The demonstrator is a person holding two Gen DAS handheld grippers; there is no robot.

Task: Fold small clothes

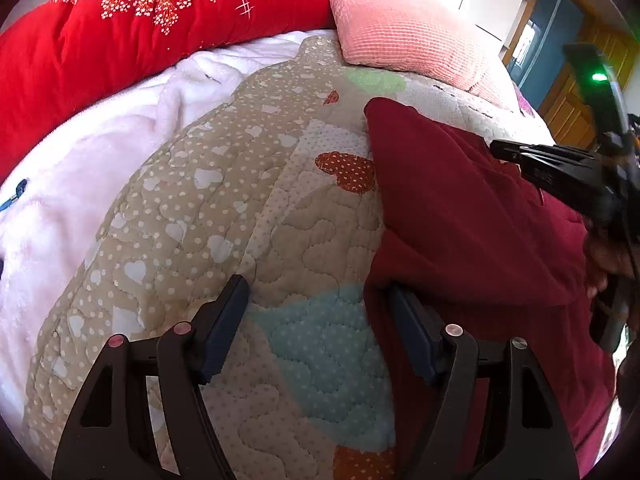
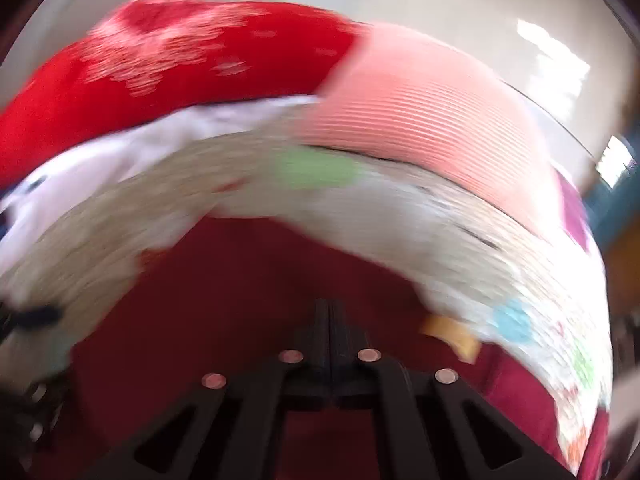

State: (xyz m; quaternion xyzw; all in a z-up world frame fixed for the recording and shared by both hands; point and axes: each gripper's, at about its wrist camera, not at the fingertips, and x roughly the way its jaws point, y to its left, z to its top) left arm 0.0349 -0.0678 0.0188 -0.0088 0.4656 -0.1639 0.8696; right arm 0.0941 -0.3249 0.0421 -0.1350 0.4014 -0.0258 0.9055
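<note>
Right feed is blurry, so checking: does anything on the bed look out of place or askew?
Nothing damaged or spilled. The dark red fabric garment lies bunched and uneven on the patchwork heart-print quilt. The left gripper is open at its edge; the right gripper is shut.

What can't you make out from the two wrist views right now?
- Right wrist view: motion blur smears everything; whether the shut right gripper pinches the maroon garment is unclear.
- Left wrist view: the garment's right and lower parts run off the frame, and the right gripper covers some.
- Left gripper: open; its right finger meets the garment edge, contact unclear.
- Blue item on the white blanket: too small.
</note>
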